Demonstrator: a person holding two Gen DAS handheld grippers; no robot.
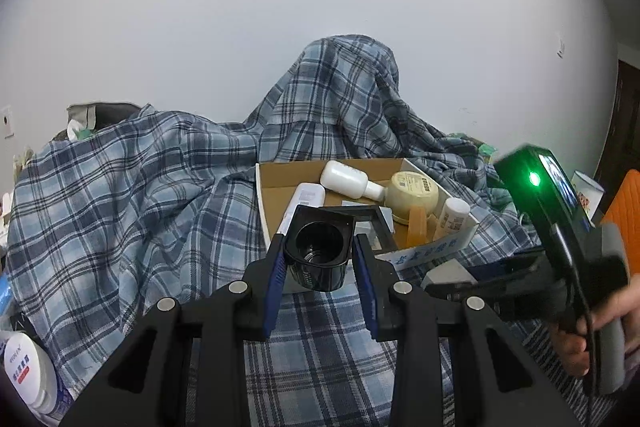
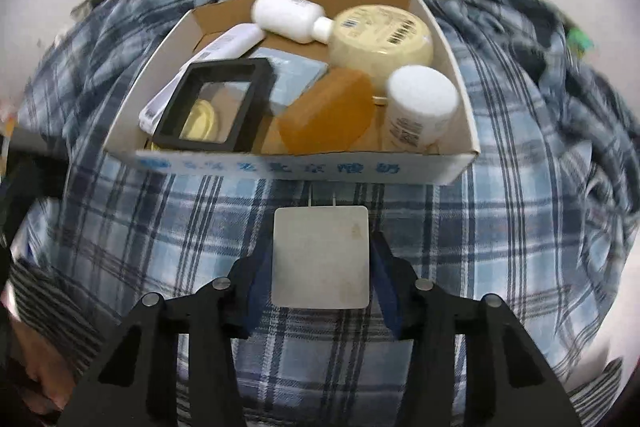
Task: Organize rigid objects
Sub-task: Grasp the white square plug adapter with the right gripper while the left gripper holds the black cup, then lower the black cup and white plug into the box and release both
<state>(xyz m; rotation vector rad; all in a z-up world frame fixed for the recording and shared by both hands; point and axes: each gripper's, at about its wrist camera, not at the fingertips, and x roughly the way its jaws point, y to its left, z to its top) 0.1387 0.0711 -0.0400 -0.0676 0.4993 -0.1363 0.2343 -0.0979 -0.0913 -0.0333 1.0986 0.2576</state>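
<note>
My left gripper (image 1: pixel 320 261) is shut on a black plastic cup-shaped holder (image 1: pixel 318 247) and holds it upright just before the near left corner of a cardboard box (image 1: pixel 272 195). The box (image 2: pixel 280 169) holds a white bottle (image 2: pixel 288 17), a cream round jar (image 2: pixel 380 35), an orange soap bar (image 2: pixel 328 111), a small white-capped bottle (image 2: pixel 420 107), a black square frame (image 2: pixel 216 103) and a white tube (image 2: pixel 224 45). My right gripper (image 2: pixel 320 251) is shut on a white square plug adapter (image 2: pixel 320 259), whose prongs point at the box. It lies on the plaid cloth just before the box front.
A blue plaid cloth (image 1: pixel 140 195) covers the whole surface and rises into a tall heap (image 1: pixel 344 87) behind the box. A white labelled jar (image 1: pixel 24 371) sits at the near left. A person's hand (image 1: pixel 580 343) grips the right tool's handle. An orange object (image 1: pixel 624 215) stands at the far right.
</note>
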